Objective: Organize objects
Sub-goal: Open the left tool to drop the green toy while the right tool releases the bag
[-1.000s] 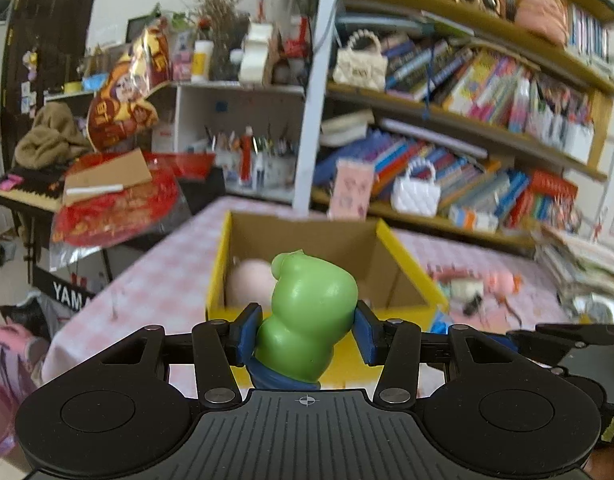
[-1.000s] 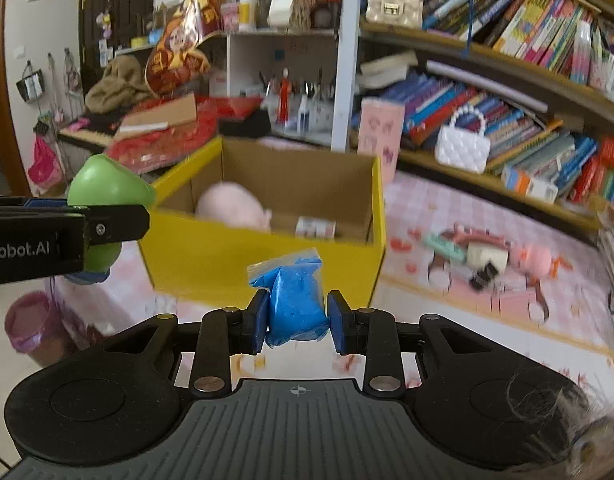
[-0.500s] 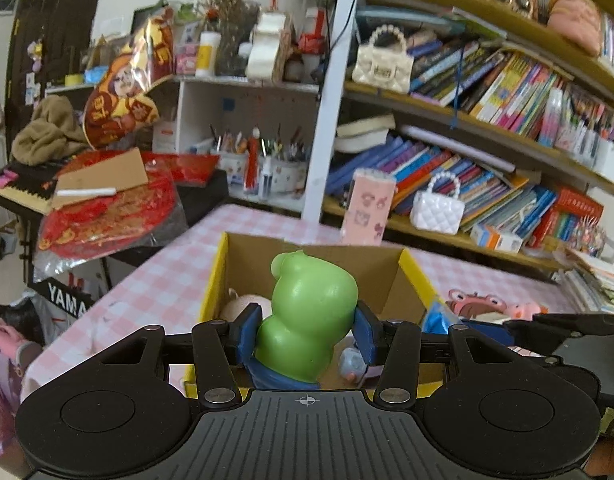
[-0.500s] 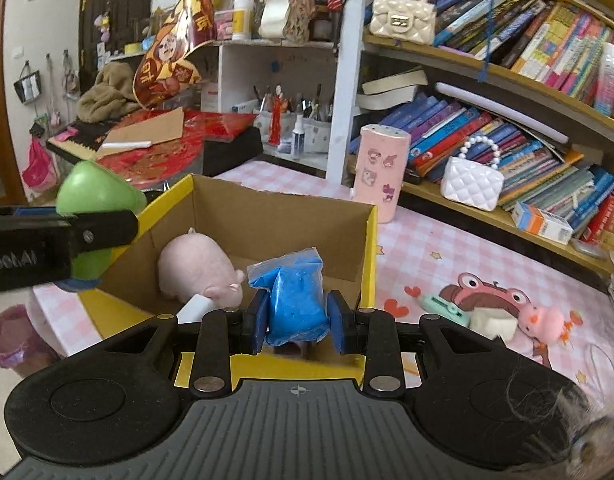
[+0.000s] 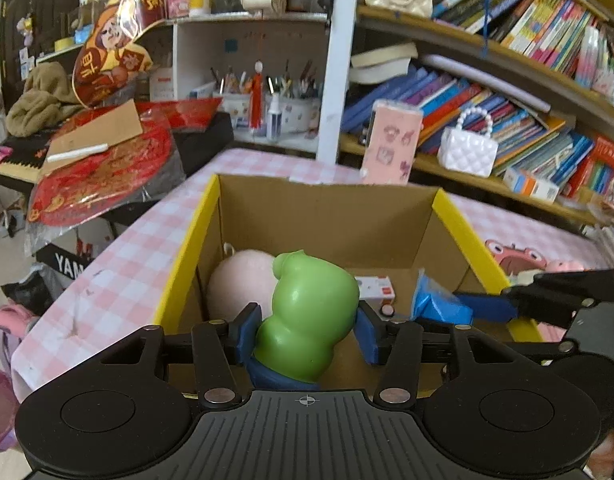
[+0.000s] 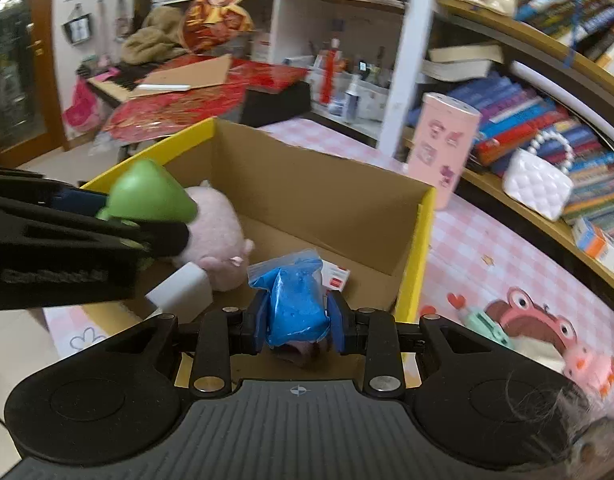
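Note:
My left gripper (image 5: 305, 334) is shut on a green toy figure (image 5: 311, 316) and holds it over the near left part of an open yellow-rimmed cardboard box (image 5: 327, 208). My right gripper (image 6: 298, 322) is shut on a blue plastic bag (image 6: 297, 304) and holds it over the box's near right part (image 6: 307, 184). The bag also shows in the left wrist view (image 5: 439, 304), the green toy in the right wrist view (image 6: 147, 196). In the box lie a pink plush pig (image 6: 217, 240), a white block (image 6: 183, 292) and a small white-and-red carton (image 5: 375, 288).
The box stands on a pink checked tablecloth (image 5: 119, 280). A pink cylinder case (image 6: 443, 152) stands behind the box. Frog and pig toys (image 6: 539, 324) lie to the right. Bookshelves (image 5: 507, 80) fill the back; a red cluttered desk (image 5: 103, 168) is at the left.
Both grippers have moved forward from in front of the box to over its opening, each still holding its object. The box interior now shows fully.

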{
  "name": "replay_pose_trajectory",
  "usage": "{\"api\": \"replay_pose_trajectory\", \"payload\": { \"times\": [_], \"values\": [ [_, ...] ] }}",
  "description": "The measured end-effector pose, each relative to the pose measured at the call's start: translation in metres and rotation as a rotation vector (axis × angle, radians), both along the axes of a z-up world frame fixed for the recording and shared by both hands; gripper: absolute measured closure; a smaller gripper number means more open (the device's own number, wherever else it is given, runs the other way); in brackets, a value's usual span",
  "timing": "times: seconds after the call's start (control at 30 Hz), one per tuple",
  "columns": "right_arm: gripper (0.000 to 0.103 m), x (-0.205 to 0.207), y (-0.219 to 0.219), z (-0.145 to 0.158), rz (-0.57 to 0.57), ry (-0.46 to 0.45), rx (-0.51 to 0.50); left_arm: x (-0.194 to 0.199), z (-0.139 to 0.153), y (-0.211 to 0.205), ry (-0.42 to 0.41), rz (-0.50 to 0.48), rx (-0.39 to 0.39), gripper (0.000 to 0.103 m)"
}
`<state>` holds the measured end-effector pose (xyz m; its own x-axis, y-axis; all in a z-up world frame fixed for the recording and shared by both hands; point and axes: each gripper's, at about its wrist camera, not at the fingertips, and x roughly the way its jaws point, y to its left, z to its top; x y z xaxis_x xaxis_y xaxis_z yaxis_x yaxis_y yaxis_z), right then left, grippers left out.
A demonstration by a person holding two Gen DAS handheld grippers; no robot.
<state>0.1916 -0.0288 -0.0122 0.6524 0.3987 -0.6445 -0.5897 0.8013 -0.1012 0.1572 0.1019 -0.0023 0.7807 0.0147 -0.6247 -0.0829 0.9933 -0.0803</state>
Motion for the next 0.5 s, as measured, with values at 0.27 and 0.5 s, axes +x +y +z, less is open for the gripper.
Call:
{"api": "replay_pose_trajectory", "payload": {
  "times": [0.27, 0.5],
  "values": [
    [0.074, 0.003, -0.005, 0.000, -0.030, 0.074, 0.052, 0.003, -0.007, 0.003, 0.033, 0.022, -0.021, 0.041],
    [0.057, -0.008, 0.000, 0.005, -0.068, -0.019, 0.004, -0.009, 0.002, 0.005, -0.032, 0.008, -0.032, 0.019]
  ]
}}
